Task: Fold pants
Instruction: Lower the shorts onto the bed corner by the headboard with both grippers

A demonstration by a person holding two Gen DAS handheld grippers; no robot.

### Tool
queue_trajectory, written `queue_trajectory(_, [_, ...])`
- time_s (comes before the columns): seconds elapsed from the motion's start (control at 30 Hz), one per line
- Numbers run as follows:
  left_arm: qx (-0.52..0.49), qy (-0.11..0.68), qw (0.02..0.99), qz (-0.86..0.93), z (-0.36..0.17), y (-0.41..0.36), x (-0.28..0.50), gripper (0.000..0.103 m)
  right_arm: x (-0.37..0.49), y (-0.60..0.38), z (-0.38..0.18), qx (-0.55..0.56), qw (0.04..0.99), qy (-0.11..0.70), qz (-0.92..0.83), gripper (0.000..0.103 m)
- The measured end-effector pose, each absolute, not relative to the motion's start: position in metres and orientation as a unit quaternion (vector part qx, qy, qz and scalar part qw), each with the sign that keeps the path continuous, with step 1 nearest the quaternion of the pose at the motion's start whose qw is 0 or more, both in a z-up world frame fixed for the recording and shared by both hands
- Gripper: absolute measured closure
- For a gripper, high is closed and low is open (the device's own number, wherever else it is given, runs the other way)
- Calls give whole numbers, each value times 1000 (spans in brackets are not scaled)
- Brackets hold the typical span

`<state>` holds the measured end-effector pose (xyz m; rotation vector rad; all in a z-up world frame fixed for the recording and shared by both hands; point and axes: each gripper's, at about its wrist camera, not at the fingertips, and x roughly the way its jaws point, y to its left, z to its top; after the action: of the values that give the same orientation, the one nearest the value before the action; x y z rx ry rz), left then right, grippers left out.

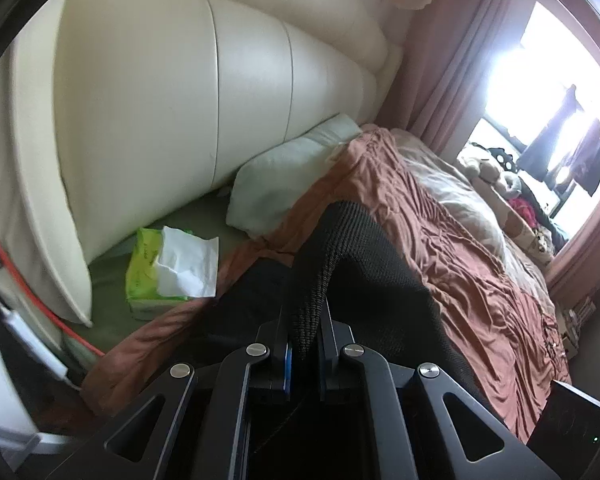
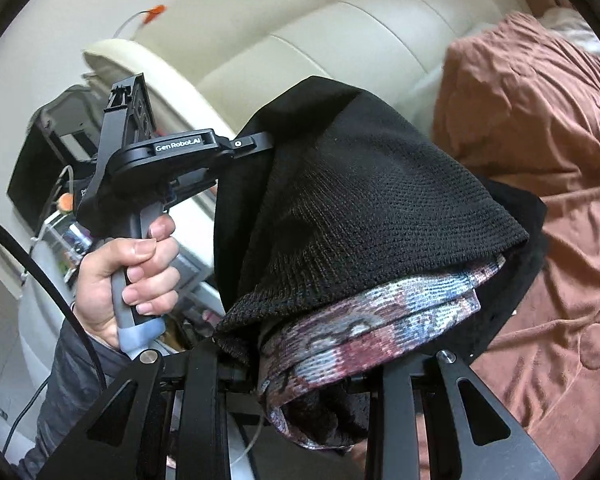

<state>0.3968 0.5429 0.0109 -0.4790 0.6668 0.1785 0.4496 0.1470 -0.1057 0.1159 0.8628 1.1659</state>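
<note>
The left gripper (image 1: 304, 340) is clenched on a ridge of the black knit pants (image 1: 340, 240), and the right gripper (image 2: 300, 380) pinches a thicker bunch where the patterned lining (image 2: 380, 320) shows, so the garment hangs between them in the air, near and above the rust-brown bedspread (image 1: 480, 264). The knit looks soft, limp and fairly light, likely to sag and bunch rather than hold a crease, so a grip at the waistband corners or leg hems would probably control it best. Farther left lie a tissue pack (image 1: 160, 272) and the cream headboard (image 1: 172, 92).
</note>
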Motion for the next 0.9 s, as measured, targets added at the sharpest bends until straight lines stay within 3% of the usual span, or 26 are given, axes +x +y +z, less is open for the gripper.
queue_trajectory(0.3, [-226, 357, 901, 99, -12, 544, 458, 95, 481, 148, -115, 75, 747, 406, 520, 77])
queue_trajectory(0.6, [-255, 405, 860, 176, -72, 544, 502, 92, 516, 142, -162, 100, 749, 446, 480, 74])
queue_trajectory(0.7, [-232, 412, 863, 179, -78, 534, 502, 75, 514, 139, -175, 103, 742, 460, 477, 71])
queue_trajectory(0.77, [-226, 408, 868, 169, -74, 527, 493, 53, 511, 138, -178, 110, 735, 463, 483, 67])
queue_trajectory(0.9, [-215, 393, 876, 177, -60, 518, 470, 45, 507, 139, -179, 123, 725, 468, 490, 64])
